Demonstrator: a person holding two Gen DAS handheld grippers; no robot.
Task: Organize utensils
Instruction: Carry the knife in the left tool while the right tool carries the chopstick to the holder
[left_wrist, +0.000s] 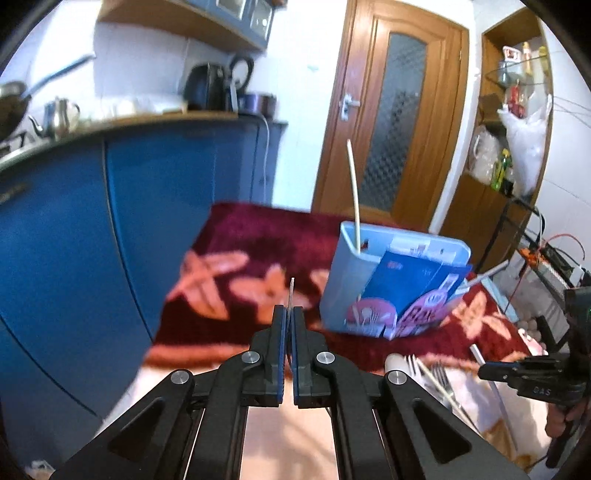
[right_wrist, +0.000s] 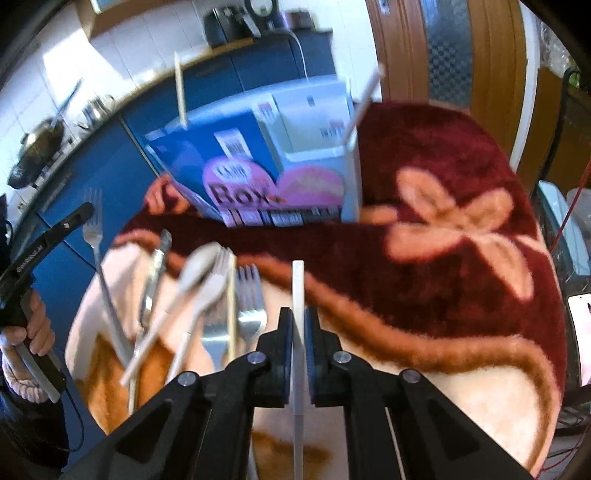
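Note:
My left gripper (left_wrist: 289, 314) is shut on a metal fork (right_wrist: 95, 236), seen edge-on as a thin blade (left_wrist: 291, 291) in the left wrist view, held above the red floral cloth (left_wrist: 243, 236). My right gripper (right_wrist: 298, 314) is shut on a white chopstick-like stick (right_wrist: 297, 295). A light blue utensil box (left_wrist: 388, 288) with a blue and pink label stands on the cloth; it also shows in the right wrist view (right_wrist: 314, 122). One beige chopstick (left_wrist: 354, 199) and one white stick (right_wrist: 364, 99) stand in it. Forks (right_wrist: 251, 306), spoons (right_wrist: 199, 269) and a chopstick (right_wrist: 232, 302) lie loose on the cloth.
Blue kitchen cabinets (left_wrist: 74, 229) with a kettle (left_wrist: 207, 86) and pots stand behind the table. A wooden door (left_wrist: 391, 110) and a shelf (left_wrist: 513, 110) are at the back right. A phone (right_wrist: 581, 332) lies at the table's right edge.

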